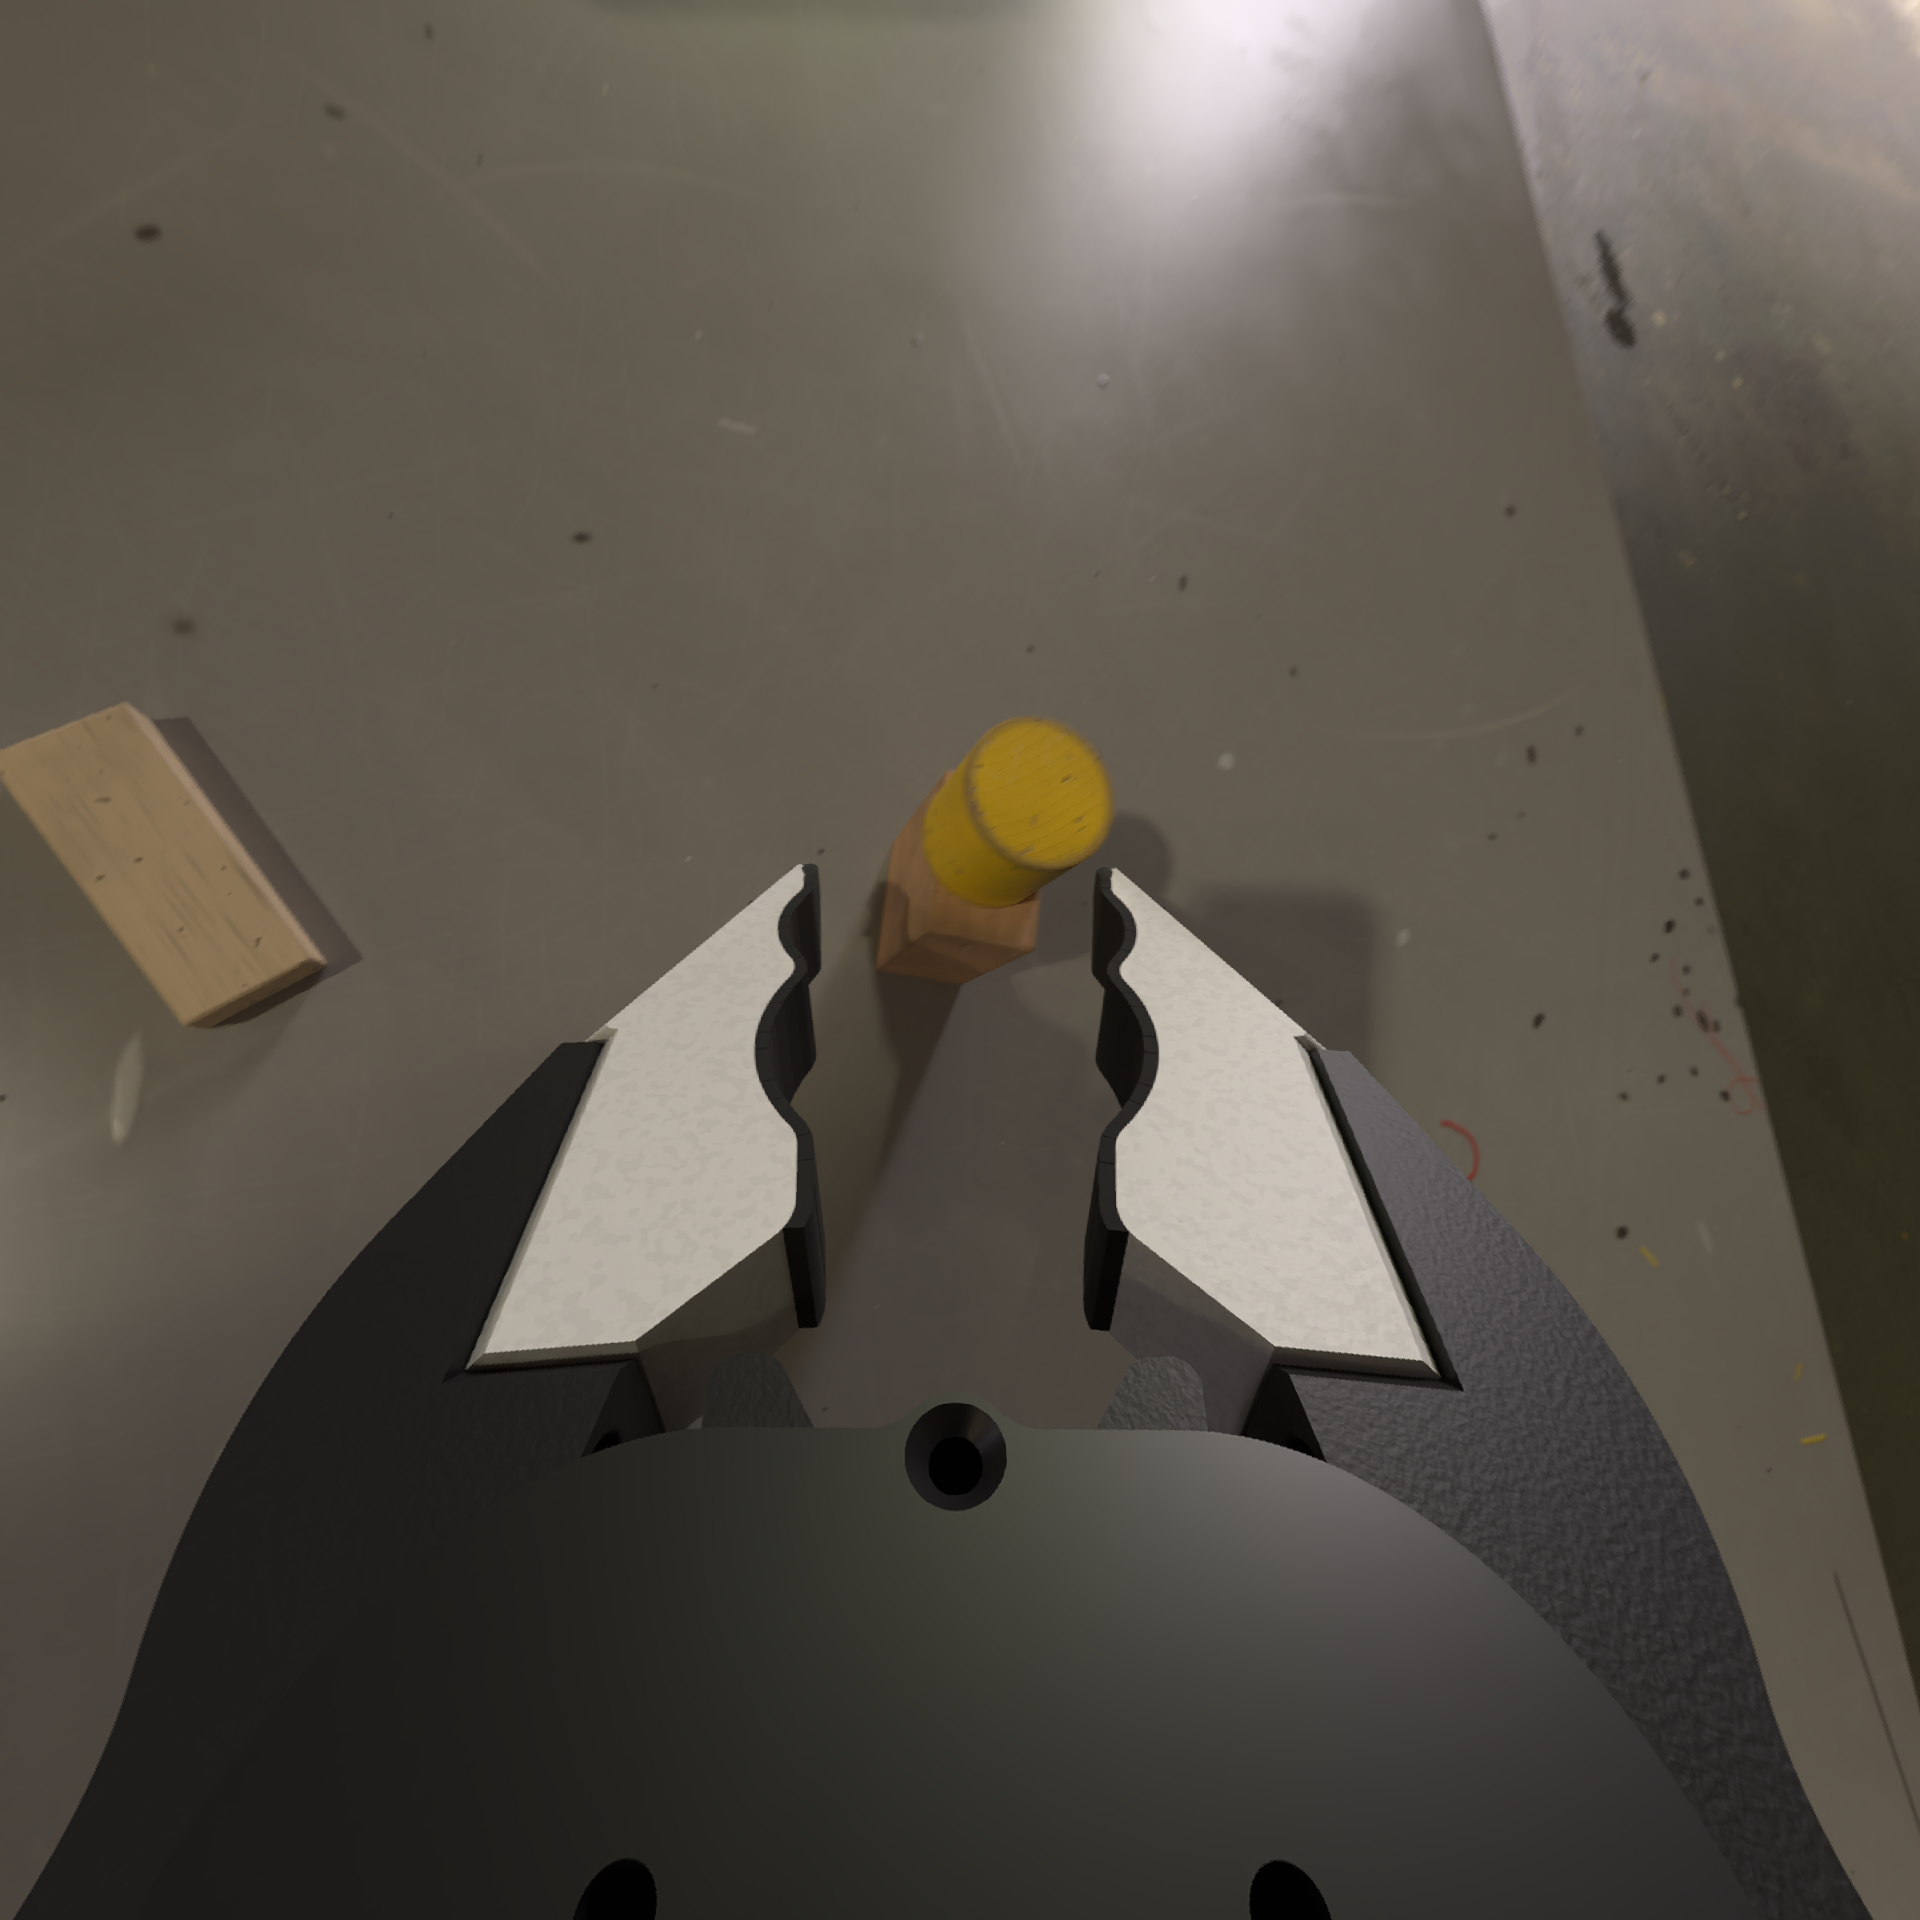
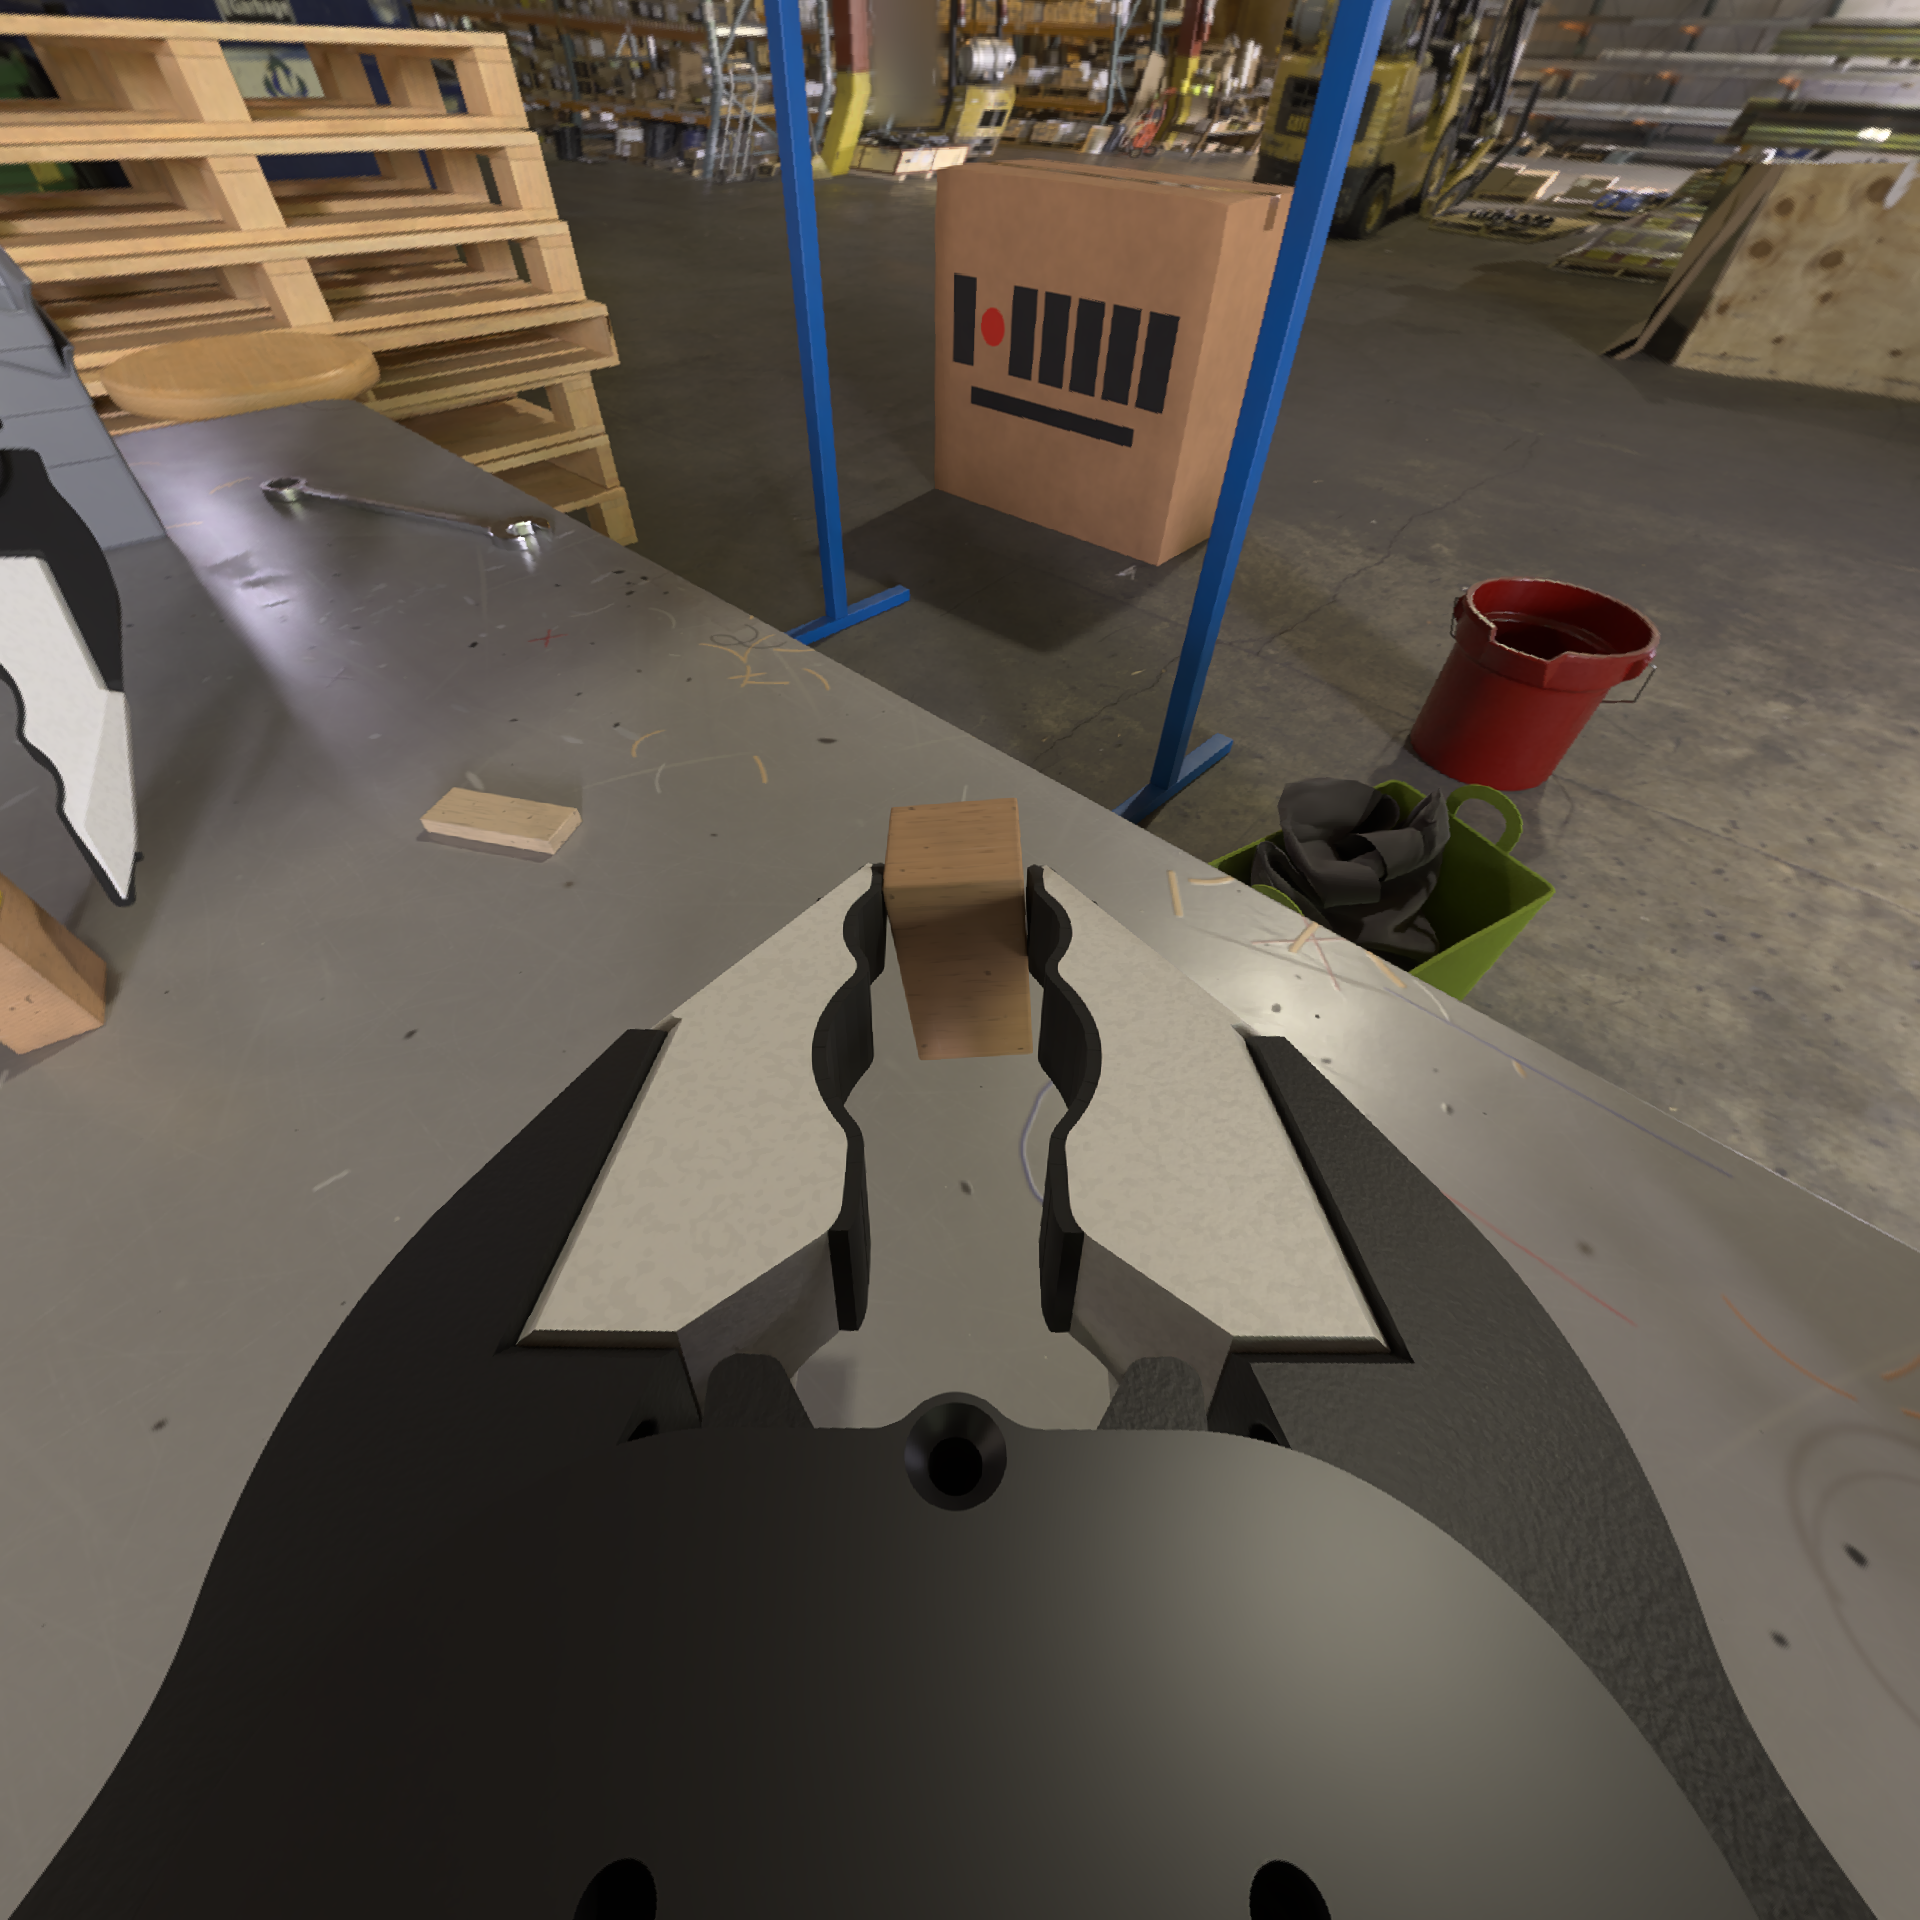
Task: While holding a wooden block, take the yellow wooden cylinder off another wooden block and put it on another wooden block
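In the left wrist view, the yellow wooden cylinder point(image 1: 1013, 816) stands upright on a small brown wooden block point(image 1: 951, 935) on the grey metal table. My left gripper point(image 1: 956, 883) is open and hovers above it, fingertips either side of the block and apart from both. A flat pale wooden block point(image 1: 161, 862) lies to the left. In the right wrist view, my right gripper point(image 2: 954, 883) is shut on a brown wooden block point(image 2: 961, 925) held above the table. The flat pale block point(image 2: 501, 821) lies ahead on the left. The left gripper's finger point(image 2: 73, 717) and the brown block's corner point(image 2: 47, 982) show at the left edge.
A steel wrench point(image 2: 405, 509) lies at the far side of the table point(image 2: 312, 1039). The table edge runs diagonally on the right. Beyond it on the floor are a red bucket point(image 2: 1527, 686), a green tub point(image 2: 1455, 894), blue posts point(image 2: 1226, 520), a cardboard box point(image 2: 1101, 353) and stacked pallets point(image 2: 312, 229).
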